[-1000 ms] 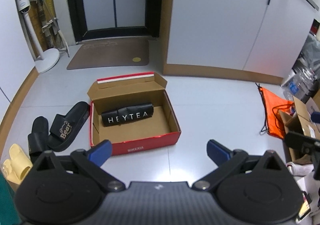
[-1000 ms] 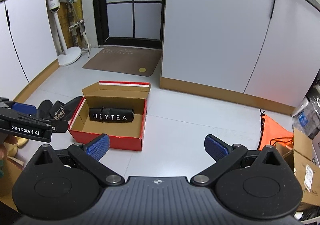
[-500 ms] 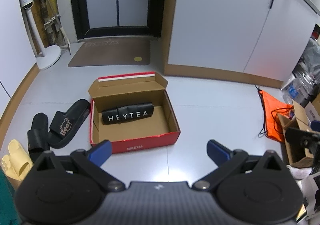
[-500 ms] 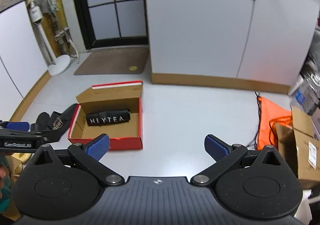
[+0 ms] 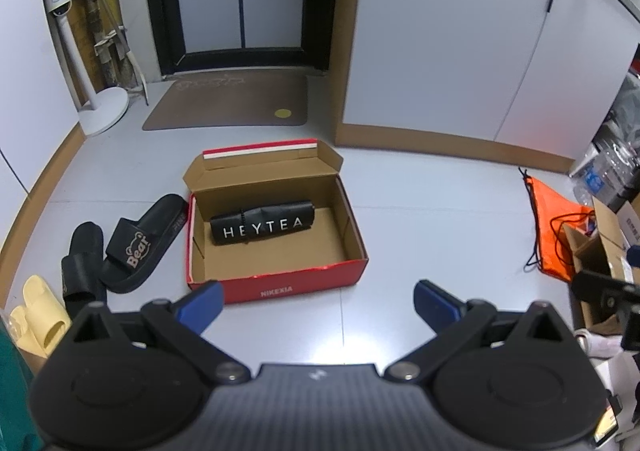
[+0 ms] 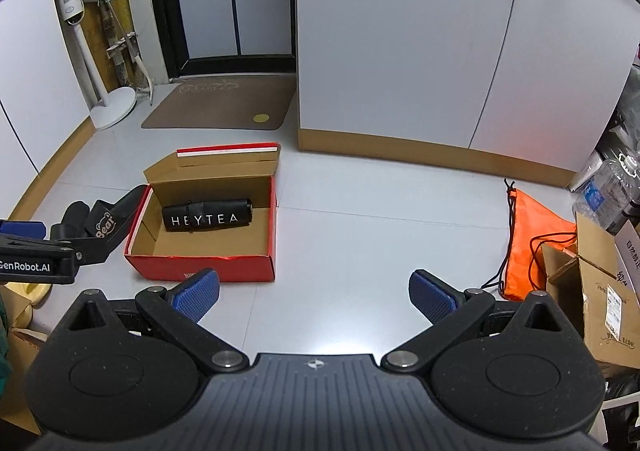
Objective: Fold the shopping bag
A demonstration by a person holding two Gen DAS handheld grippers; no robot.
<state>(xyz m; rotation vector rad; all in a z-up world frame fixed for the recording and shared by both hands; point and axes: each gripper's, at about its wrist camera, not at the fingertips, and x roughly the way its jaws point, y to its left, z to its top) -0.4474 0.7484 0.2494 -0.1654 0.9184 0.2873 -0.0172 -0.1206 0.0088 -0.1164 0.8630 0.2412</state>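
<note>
I held my left gripper (image 5: 316, 301) and right gripper (image 6: 314, 293) spread empty above the floor, seemingly finished, since the rolled black HEYTEA bag (image 5: 263, 227) lay stowed inside the red shoebox (image 5: 296, 283).

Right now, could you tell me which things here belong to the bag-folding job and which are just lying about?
Job: HEYTEA bag, shoebox, left gripper, right gripper.
Lying about: slippers, orange sack, doormat, fan.

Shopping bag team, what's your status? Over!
Left gripper and right gripper open, empty. Rolled black bag lying in red shoebox. Nothing in the way.
</note>
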